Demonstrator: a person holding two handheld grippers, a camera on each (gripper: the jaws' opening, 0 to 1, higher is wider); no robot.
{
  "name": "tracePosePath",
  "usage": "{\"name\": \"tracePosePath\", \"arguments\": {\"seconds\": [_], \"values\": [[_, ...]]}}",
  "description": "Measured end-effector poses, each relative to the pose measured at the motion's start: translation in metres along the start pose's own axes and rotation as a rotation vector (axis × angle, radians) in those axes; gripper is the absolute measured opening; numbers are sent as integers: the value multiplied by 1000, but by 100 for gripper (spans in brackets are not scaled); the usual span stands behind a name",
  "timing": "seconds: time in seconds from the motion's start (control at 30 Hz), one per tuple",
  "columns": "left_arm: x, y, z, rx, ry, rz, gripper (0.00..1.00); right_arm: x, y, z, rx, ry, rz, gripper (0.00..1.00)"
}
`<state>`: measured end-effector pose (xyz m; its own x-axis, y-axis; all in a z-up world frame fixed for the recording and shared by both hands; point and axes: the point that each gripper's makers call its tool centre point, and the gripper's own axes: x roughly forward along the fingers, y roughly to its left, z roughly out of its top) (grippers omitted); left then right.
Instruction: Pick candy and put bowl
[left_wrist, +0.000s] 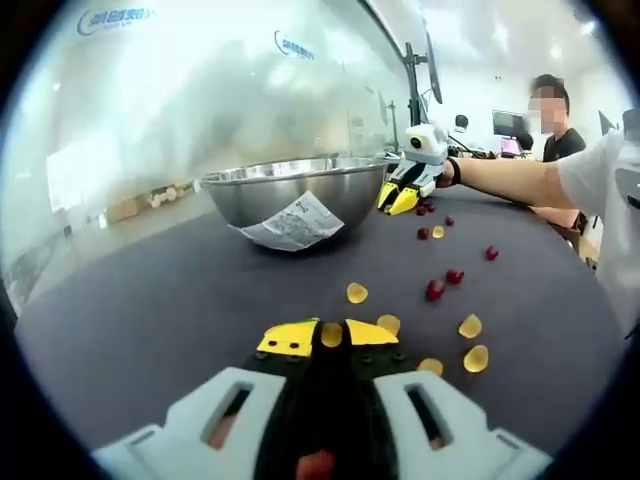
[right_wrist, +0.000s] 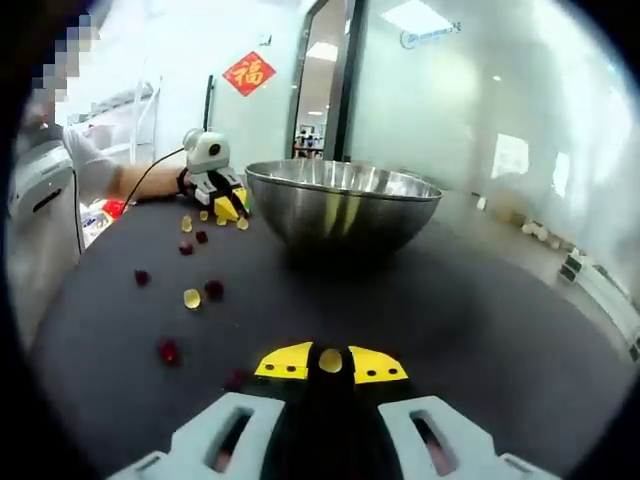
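A yellow candy (left_wrist: 331, 334) sat pinched between the yellow tips of the left gripper (left_wrist: 331, 336), jaws closed on it, low over the dark table (left_wrist: 150, 300). In the right gripper view the right gripper (right_wrist: 331, 362) was the same: jaws shut w/ a yellow candy (right_wrist: 331, 360) nipped at the tips. More loose candies lay on the table just ahead & to the right of the left gripper: yellow ones (left_wrist: 357, 292) near its tips, red ones (left_wrist: 434, 290) further out toward the other gripper. The bowl (left_wrist: 300, 190), shiny steel, stood beyond them on the table, w/ a crumpled paper label (left_wrist: 293, 224) stuck to its side. In the right gripper view the bowl (right_wrist: 342, 205) was straight ahead, well apart from the tips; red (right_wrist: 169, 351) & yellow (right_wrist: 192, 298) candies lay scattered left of it. A person's arm (left_wrist: 500, 180) reached in from the right in the left gripper view.
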<state>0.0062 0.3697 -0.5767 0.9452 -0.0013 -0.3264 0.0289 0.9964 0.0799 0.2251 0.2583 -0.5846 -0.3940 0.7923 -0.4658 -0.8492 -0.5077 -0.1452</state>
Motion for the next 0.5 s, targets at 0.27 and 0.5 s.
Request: {"name": "tracePosePath", "arguments": {"seconds": [0.27,0.5], "values": [[0,3,2,1,0,14,3,-3,-1,1,25,-21,-5,4],[-16,7,46,-8,-130,29,3,-22,-4,28,-7,-87,-40,4]]}}
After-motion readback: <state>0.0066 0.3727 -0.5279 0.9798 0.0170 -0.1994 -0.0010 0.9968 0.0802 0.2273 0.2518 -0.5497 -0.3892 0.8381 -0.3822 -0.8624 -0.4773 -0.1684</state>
